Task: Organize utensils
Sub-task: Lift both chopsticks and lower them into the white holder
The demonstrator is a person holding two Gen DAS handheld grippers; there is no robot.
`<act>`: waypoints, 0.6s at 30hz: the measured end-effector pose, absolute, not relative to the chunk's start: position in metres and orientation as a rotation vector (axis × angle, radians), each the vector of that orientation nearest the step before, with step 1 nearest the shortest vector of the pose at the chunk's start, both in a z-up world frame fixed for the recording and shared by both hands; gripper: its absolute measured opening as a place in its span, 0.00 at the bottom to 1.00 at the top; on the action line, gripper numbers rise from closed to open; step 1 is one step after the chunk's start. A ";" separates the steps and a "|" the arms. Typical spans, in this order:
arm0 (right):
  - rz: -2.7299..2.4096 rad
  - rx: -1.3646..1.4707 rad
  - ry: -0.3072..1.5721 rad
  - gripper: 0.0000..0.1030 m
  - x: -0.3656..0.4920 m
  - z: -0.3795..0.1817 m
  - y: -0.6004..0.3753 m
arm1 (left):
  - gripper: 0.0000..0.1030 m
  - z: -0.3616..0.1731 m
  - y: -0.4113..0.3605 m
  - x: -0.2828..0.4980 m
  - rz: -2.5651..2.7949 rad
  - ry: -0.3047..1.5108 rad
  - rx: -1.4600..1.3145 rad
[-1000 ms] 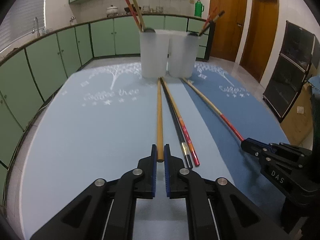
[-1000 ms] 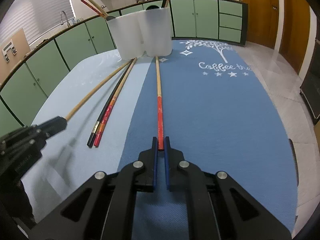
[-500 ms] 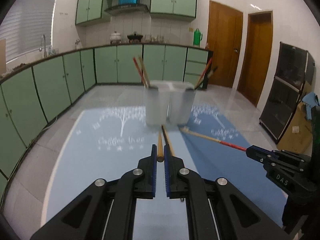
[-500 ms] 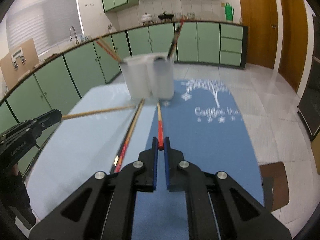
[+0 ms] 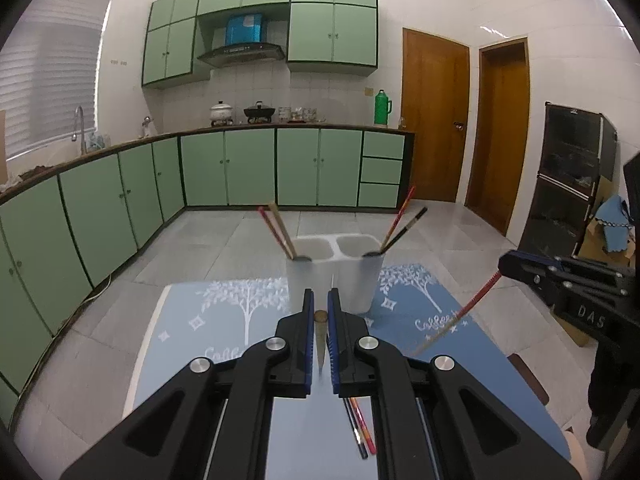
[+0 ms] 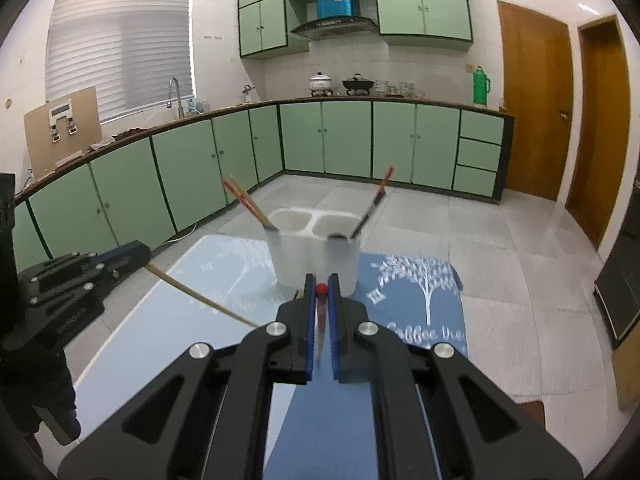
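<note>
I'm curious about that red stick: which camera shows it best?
The left wrist view: the red chopstick shows along its length, slanting from the right tongs. The right wrist view shows only its red end, foreshortened.

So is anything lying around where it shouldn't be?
Yes. A black chopstick and a red chopstick lie loose on the light blue mat, not in the white two-cup plastic holder. Otherwise nothing looks spilled or broken.

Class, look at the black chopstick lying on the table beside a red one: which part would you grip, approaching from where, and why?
Probably its near end, from above, jaws straddling it crosswise. The black chopstick lies flat and thin, close beside the red chopstick, so a sideways approach would likely nudge both.
</note>
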State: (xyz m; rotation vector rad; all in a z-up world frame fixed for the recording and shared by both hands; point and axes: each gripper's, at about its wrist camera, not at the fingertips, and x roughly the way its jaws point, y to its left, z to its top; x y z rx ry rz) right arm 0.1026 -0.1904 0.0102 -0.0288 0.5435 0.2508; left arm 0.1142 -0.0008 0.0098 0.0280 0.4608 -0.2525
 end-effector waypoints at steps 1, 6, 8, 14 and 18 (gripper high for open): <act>0.258 -0.029 0.544 0.05 0.106 0.013 -0.189 | 0.06 0.012 -0.001 0.117 -0.255 0.458 0.029; 0.301 0.005 0.549 0.05 0.126 0.031 -0.190 | 0.06 0.025 -0.004 0.131 -0.273 0.442 0.034; 0.315 0.020 0.548 0.05 0.132 0.039 -0.190 | 0.06 0.032 -0.005 0.136 -0.288 0.434 0.035; 0.355 0.056 0.503 0.05 0.155 0.077 -0.197 | 0.06 0.063 -0.008 0.151 -0.327 0.376 0.035; 0.364 0.061 0.458 0.05 0.173 0.107 -0.202 | 0.06 0.087 -0.014 0.167 -0.329 0.314 0.046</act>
